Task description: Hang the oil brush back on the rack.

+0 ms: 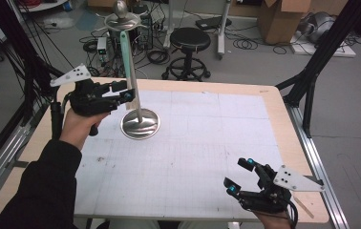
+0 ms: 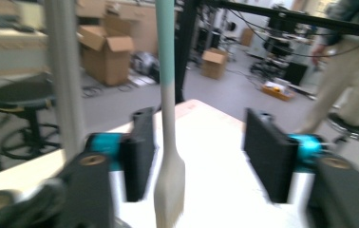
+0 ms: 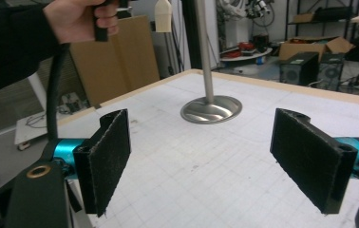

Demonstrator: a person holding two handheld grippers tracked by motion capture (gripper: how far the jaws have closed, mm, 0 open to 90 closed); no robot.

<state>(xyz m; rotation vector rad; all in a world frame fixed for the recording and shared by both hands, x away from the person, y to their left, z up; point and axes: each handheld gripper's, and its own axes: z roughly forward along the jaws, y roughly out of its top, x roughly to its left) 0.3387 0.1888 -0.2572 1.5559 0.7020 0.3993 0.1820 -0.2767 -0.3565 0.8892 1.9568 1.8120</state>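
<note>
A metal stand with a round base (image 1: pixel 140 124) and a thin pole (image 1: pixel 133 81) rises at the table's back left. A spatula (image 1: pixel 125 52) with a teal handle and a pale blade hangs beside the pole from the stand's top. My left gripper (image 1: pixel 123 91) is at the blade's level, open. In the left gripper view the blade (image 2: pixel 169 185) hangs between the jaws, close to the left pad (image 2: pixel 139 156) and apart from the right one. My right gripper (image 1: pixel 239 175) rests open near the table's front right with nothing between its pads (image 3: pixel 106 152).
The white gridded mat (image 1: pixel 193 143) covers most of the wooden table. A thin wooden stick (image 1: pixel 305 206) lies at the front right corner. Behind the table stand a black stool (image 1: pixel 189 40), cardboard boxes (image 1: pixel 283 19) and floor cables. A person (image 2: pixel 353 71) stands far off.
</note>
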